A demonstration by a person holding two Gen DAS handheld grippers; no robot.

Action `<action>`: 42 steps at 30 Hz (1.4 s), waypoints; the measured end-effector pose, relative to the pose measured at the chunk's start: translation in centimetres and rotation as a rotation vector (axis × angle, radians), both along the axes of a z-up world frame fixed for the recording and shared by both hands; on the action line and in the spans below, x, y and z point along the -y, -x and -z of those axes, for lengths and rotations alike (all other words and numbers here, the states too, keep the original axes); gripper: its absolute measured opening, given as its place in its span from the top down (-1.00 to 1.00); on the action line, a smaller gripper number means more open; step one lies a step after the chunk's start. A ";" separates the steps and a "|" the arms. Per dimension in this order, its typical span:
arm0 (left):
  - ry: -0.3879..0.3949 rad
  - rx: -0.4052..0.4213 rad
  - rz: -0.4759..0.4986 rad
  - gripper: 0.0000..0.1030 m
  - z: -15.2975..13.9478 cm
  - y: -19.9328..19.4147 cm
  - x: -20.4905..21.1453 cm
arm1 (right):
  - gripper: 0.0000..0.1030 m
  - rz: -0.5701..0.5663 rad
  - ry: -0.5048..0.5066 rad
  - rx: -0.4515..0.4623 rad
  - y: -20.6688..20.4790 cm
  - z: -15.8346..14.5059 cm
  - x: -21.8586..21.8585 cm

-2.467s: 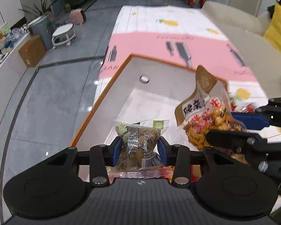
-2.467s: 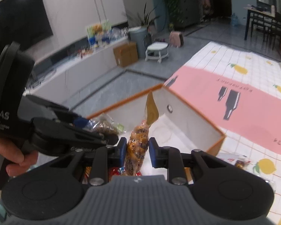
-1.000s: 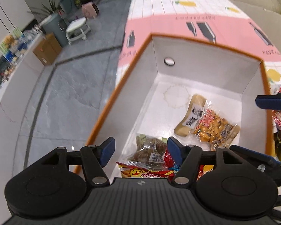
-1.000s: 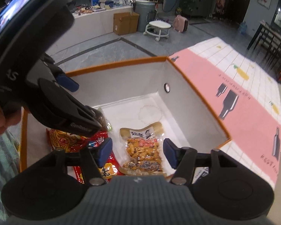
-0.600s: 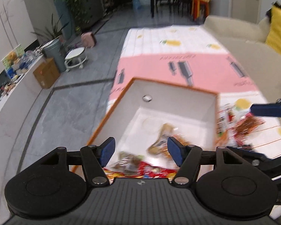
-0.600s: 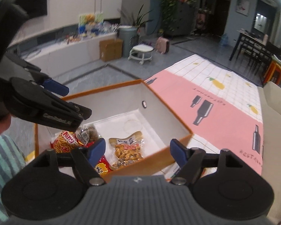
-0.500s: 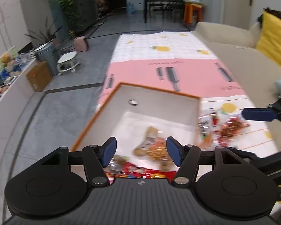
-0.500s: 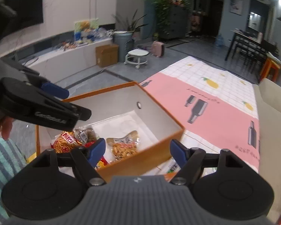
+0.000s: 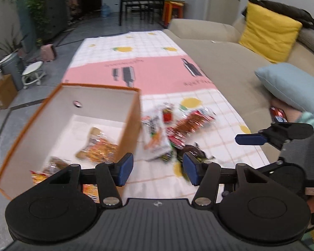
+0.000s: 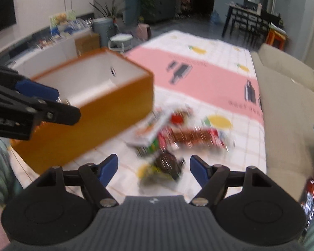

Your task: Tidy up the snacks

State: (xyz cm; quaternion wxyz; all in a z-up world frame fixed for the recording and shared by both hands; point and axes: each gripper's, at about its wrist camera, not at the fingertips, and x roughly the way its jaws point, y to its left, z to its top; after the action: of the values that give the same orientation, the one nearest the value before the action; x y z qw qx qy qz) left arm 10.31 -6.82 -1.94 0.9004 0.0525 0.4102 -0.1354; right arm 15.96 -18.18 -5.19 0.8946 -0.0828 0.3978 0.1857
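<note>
Left gripper: I read it released, nothing between the pads; jaws have just been closing.
Right gripper: released and empty, above a dark packet.
Snacks: loose pile on the mat just right of the orange box; several packets lie inside the box.
Surface: checked pink-and-white mat on grey tiled floor.
Edges: sofa borders the mat's right side.
Open room: bare mat beyond the box.

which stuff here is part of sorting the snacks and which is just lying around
Job:
- orange box
- peanut pack inside it
- loose snack pile on the cloth
- dark packet

Just there:
- yellow cushion
- blue pillow
- white stool
</note>
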 end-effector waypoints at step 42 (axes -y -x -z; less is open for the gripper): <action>-0.050 -0.106 0.047 -0.41 7.2 -6.6 3.4 | -0.07 -0.007 -0.073 -0.206 -8.9 9.4 1.3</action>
State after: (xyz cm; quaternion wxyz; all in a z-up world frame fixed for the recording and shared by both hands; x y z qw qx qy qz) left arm 16.94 -10.23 -9.13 0.8723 0.0773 0.4593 -0.1488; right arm 24.83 -19.49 -14.54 0.8509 -0.0319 0.4802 0.2106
